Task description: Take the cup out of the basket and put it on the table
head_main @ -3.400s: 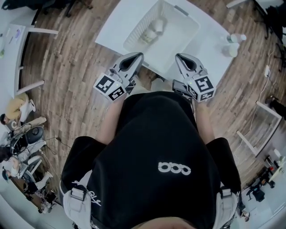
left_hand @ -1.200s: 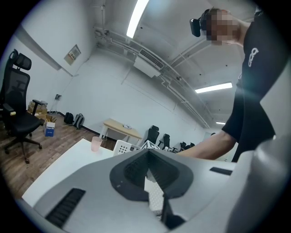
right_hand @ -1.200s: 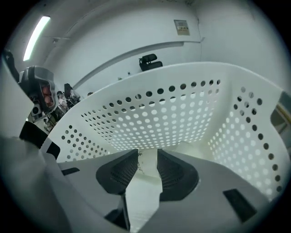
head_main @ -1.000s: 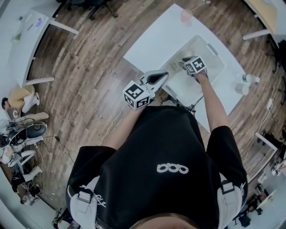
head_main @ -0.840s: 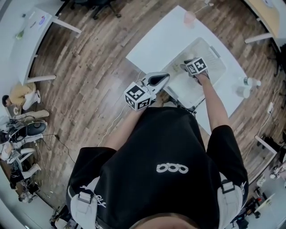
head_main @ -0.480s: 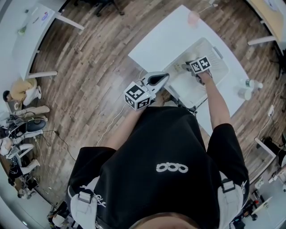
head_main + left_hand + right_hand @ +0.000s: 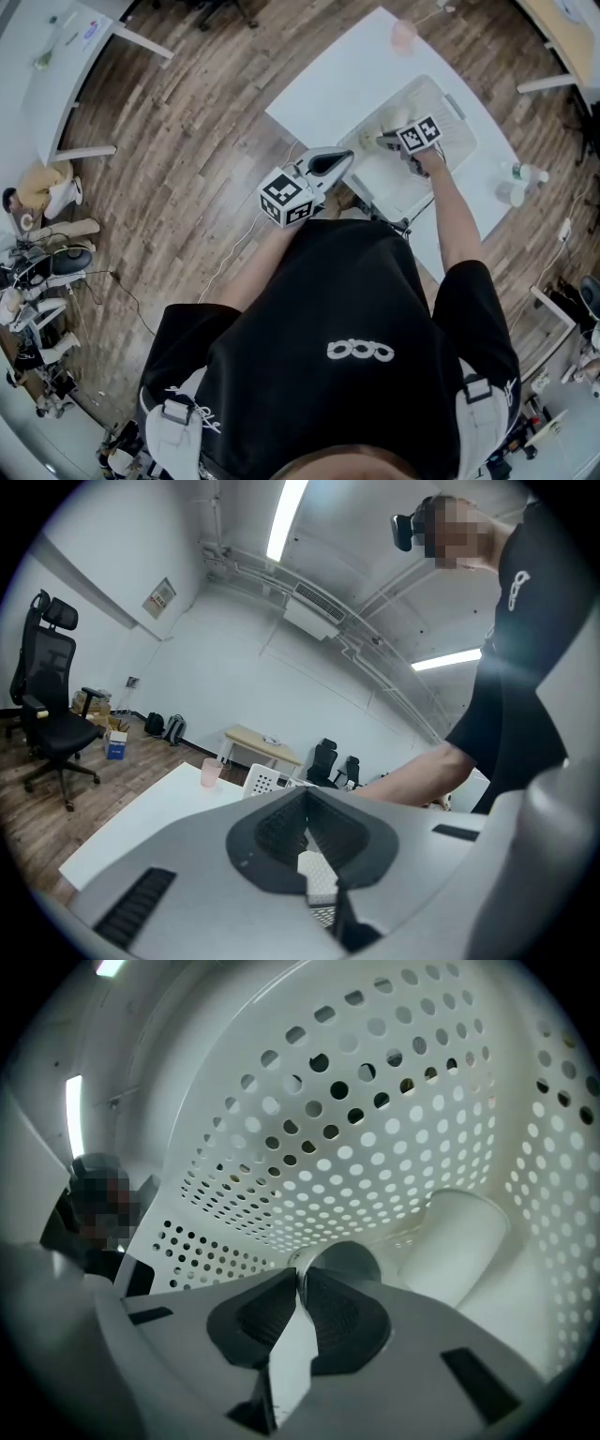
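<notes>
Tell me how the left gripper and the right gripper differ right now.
The left gripper hangs outside the basket, by the near edge of the table; the right gripper reaches down inside the basket. The left gripper's jaws are shut on nothing; the right gripper's jaws are closing with the wall of the cup between them. Each carries a marker cube.

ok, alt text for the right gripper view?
The right gripper is closing its jaws on the rim of a white cup lying inside a perforated white basket. A second white cup lies on its side to the right.
</notes>
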The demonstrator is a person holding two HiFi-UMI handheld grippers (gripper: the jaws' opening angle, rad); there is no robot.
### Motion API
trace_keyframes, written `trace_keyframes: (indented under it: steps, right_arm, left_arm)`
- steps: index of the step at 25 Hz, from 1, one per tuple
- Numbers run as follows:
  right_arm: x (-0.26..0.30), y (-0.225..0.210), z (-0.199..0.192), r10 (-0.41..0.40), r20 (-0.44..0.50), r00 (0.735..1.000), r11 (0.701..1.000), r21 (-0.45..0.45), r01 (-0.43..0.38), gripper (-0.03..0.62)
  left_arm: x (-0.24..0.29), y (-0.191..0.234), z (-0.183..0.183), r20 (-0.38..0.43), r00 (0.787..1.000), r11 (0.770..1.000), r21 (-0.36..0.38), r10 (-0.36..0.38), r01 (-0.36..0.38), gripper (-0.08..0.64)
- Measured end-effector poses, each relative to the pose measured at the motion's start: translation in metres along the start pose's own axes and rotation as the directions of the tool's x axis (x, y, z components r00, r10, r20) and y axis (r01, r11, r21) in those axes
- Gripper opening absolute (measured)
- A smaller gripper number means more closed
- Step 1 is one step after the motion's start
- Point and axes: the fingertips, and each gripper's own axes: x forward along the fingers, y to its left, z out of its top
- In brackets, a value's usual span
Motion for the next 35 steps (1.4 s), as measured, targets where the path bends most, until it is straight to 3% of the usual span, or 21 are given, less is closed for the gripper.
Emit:
trace_keyframes:
  steps: [5, 10, 15, 21, 25, 29, 32, 35]
  right_arm:
    - [0.002, 0.016, -0.005, 0.055, 0.000, 0.998, 0.998, -0.004, -0.055, 0.037]
    - [-0.001, 0.027, -0.012, 0.056, 0.012, 0.998, 0.998, -0.007, -0.056, 0.037]
    - [-0.023, 0.051, 0.006, -0.025, 0.075, 0.997, 0.994, -0.100, 0.033, 0.037]
    - [-0.067, 0.093, 0.027, -0.118, 0.187, 0.975, 0.970, -0.189, 0.153, 0.037]
    - [-0.117, 0.131, 0.045, -0.159, 0.360, 0.919, 0.945, -0.212, 0.247, 0.037]
    - [-0.168, 0.164, 0.047, -0.199, 0.546, 0.814, 0.923, -0.175, 0.344, 0.037]
    - [-0.193, 0.178, 0.040, -0.216, 0.622, 0.753, 0.915, -0.139, 0.378, 0.037]
    - [-0.206, 0.183, 0.032, -0.235, 0.655, 0.718, 0.912, -0.107, 0.396, 0.037]
  left_arm:
    - [-0.001, 0.000, -0.004, -0.004, 1.000, 1.000, -0.005, -0.003, 0.003, 0.008]
    - [-0.001, -0.004, -0.007, -0.007, 1.000, 1.000, -0.006, -0.020, 0.019, 0.008]
    - [0.002, -0.003, -0.005, -0.014, 0.999, 0.999, 0.004, -0.046, 0.046, 0.008]
    - [0.009, 0.009, 0.009, -0.032, 0.996, 0.995, 0.036, -0.089, 0.090, 0.008]
    - [0.014, 0.015, 0.023, -0.039, 0.992, 0.990, 0.071, -0.117, 0.120, 0.008]
    - [0.028, 0.018, 0.033, -0.062, 0.984, 0.980, 0.102, -0.166, 0.172, 0.008]
    - [0.042, 0.014, 0.036, -0.080, 0.978, 0.973, 0.117, -0.192, 0.201, 0.008]
    - [0.056, 0.006, 0.039, -0.096, 0.969, 0.963, 0.131, -0.226, 0.237, 0.008]
